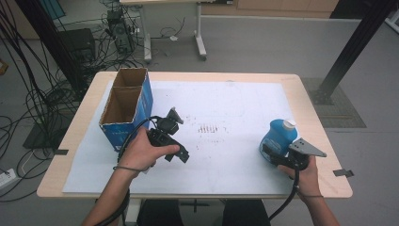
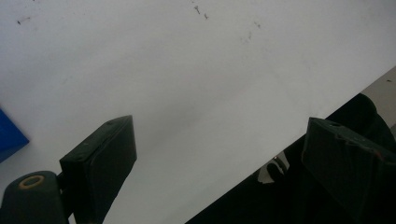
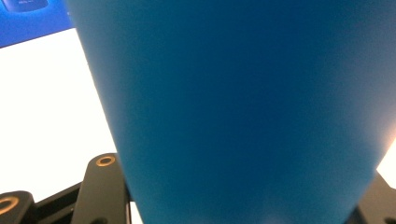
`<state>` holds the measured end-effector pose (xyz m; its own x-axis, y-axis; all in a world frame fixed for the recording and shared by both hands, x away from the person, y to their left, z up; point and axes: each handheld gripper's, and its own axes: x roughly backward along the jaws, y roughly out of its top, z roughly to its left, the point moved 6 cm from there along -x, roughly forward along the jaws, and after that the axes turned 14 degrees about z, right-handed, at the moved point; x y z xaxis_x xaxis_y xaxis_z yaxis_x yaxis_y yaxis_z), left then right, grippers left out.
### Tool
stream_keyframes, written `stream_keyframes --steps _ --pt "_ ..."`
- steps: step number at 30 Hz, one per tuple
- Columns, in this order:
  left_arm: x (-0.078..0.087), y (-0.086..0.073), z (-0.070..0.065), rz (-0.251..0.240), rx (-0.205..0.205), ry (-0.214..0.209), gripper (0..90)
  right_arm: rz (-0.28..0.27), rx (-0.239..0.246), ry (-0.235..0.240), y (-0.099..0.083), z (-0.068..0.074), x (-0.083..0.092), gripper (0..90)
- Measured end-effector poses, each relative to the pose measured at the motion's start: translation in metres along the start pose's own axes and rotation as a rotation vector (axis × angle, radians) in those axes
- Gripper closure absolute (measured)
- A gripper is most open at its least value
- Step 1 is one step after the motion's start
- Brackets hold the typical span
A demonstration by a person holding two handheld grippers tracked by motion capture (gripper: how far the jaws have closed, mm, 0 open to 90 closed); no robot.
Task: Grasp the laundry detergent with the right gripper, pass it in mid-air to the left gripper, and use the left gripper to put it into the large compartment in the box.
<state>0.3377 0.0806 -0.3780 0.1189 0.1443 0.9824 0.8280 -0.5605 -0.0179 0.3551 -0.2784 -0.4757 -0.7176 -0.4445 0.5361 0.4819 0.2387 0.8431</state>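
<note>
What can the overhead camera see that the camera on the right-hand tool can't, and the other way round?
The high view takes in the whole scene: the wooden table, the open cardboard box, the left gripper over the sheet, both of the person's hands, and the bottle's white cap.

The right gripper view gives a close look at the bottle's blue side between the fingers, near their base.

Both share the blue bottle, the white sheet and the box's blue side.
</note>
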Motion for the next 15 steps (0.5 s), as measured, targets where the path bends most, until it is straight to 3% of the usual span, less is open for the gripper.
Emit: stream_keyframes --steps 15 --pt "-0.0005 0.0002 -0.0022 0.007 -0.007 -0.002 10.4 -0.006 0.0 -0.001 -0.0004 -0.0001 0.0 40.4"
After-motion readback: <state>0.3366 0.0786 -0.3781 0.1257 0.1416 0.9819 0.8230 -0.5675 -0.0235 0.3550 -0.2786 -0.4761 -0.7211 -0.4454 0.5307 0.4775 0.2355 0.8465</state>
